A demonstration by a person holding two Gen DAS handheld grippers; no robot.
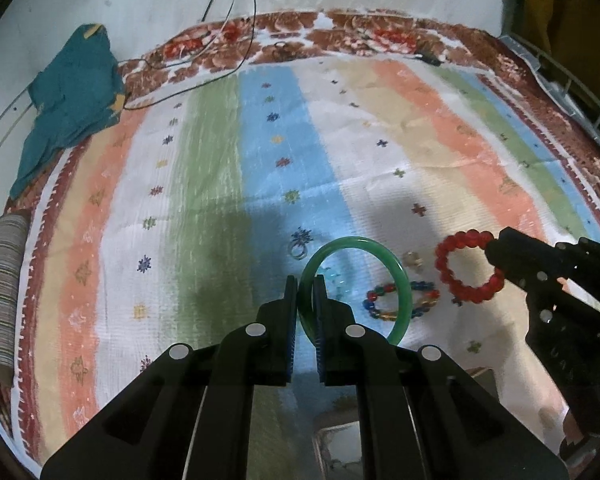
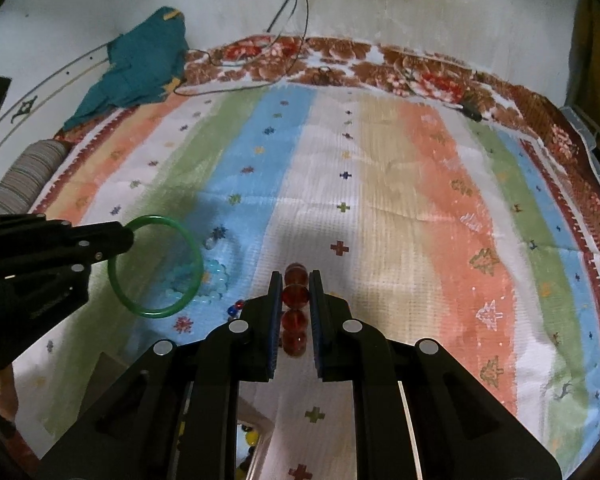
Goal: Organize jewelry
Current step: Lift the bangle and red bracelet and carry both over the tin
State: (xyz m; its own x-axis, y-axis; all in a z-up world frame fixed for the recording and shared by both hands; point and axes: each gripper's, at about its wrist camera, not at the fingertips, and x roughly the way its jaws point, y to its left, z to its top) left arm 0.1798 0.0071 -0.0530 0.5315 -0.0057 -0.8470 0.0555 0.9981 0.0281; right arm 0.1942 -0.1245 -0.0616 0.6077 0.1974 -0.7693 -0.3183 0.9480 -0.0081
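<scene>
**Jewelry lifted in both grippers above the striped cloth**

Jewelry is held in both claws: the left gripper point(image 1: 305, 280) is clamped on the rim of a green bangle point(image 1: 396, 260), and the right gripper point(image 2: 296, 280) is clamped on a red bead bracelet point(image 2: 295, 294), the beads lined up between its pads. Both pieces hang clear of the cloth. A multicoloured bead bracelet point(image 1: 380, 300), a pale blue bead bracelet point(image 2: 216, 276) and a small ring point(image 1: 299, 249) lie on the cloth below.

To do this step well, I judge each grip should stay firm: the bangle is smooth and pinched at one thin spot, so it may swing or slip. Carry both to the open box point(image 1: 340, 440) at the near edge, and keep the two grippers apart so the pieces do not knock.

The surface is a striped cloth point(image 1: 220, 160) with a floral border. A teal garment point(image 1: 76, 92) and loose cables point(image 1: 228, 20) lie at the far side, against a pale wall.
</scene>
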